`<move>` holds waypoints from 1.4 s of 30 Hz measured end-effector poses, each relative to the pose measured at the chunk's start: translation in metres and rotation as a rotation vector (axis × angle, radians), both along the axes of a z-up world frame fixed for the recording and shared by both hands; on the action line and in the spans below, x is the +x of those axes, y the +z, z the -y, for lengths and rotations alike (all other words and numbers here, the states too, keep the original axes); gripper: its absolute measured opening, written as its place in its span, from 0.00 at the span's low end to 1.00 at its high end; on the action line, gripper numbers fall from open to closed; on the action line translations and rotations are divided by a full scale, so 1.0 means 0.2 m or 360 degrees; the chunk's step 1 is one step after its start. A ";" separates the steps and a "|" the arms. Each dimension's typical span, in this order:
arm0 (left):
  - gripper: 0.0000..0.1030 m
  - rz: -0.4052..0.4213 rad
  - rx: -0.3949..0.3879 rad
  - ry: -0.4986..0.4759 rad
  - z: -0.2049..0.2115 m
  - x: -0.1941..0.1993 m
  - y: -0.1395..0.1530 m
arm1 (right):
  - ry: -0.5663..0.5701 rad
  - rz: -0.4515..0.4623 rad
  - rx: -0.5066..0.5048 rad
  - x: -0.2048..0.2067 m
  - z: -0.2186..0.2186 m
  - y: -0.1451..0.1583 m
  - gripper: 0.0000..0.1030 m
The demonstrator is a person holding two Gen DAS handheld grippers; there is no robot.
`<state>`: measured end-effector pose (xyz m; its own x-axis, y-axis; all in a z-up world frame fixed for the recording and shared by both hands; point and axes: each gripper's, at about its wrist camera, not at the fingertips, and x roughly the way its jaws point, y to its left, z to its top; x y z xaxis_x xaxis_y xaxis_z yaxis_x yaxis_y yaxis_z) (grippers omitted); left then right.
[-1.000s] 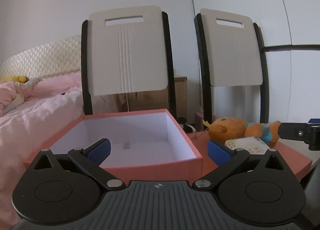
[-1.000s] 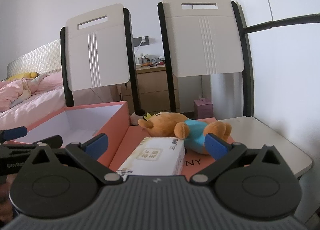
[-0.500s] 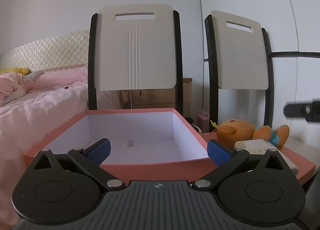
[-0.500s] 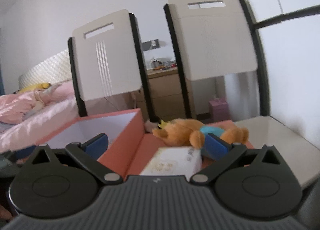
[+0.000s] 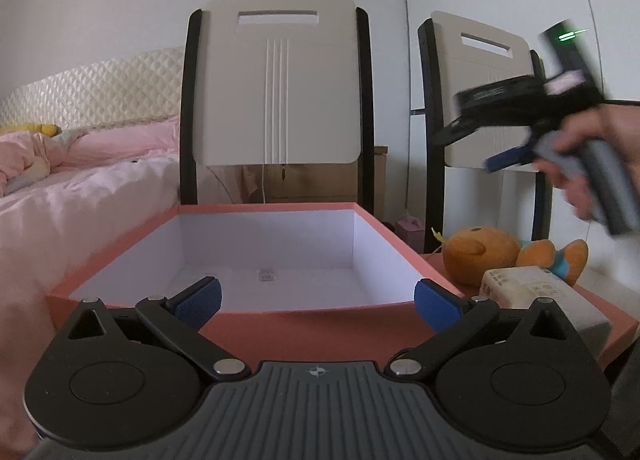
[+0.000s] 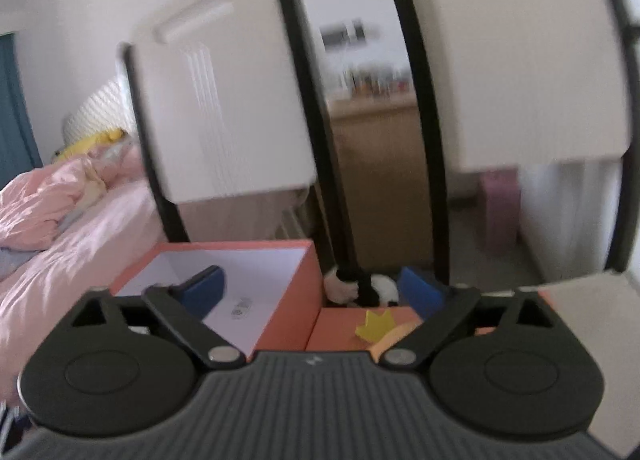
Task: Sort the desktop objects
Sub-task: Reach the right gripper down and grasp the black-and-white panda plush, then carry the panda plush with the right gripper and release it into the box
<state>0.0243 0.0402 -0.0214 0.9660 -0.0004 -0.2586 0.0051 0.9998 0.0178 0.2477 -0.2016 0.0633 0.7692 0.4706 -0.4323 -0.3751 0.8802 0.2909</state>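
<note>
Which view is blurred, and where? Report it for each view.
Left wrist view: sharp on the orange box and plush toy; only the right gripper and the hand holding it are smeared. Right wrist view: motion blur throughout, chair backs streaked; fisheye bending in both.

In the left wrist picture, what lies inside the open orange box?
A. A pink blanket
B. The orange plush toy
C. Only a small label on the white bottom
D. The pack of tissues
C: the orange box shows a bare white floor with only a small label, while the plush toy and the tissue pack lie outside, to its right.
</note>
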 end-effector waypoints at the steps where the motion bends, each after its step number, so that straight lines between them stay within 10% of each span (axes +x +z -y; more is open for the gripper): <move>1: 1.00 -0.0002 -0.0005 -0.0004 -0.01 0.00 0.00 | 0.0008 -0.0089 0.0006 0.11 -0.02 -0.01 0.80; 8: 1.00 -0.0019 -0.0004 -0.0084 -0.03 0.03 -0.04 | 0.0064 -0.0403 -0.0180 0.59 -0.19 -0.13 0.62; 21: 1.00 -0.0003 -0.0053 -0.0029 -0.10 0.02 -0.03 | -0.0001 -0.0610 -0.0256 0.97 -0.39 -0.38 0.60; 31: 1.00 -0.0001 -0.0074 -0.0025 -0.11 0.03 -0.03 | -0.0001 -0.0673 -0.0108 1.04 -0.35 -0.50 0.29; 42: 1.00 0.0024 -0.0091 -0.0009 -0.12 0.02 -0.01 | -0.0062 -0.0454 -0.0117 0.90 -0.26 -0.33 0.25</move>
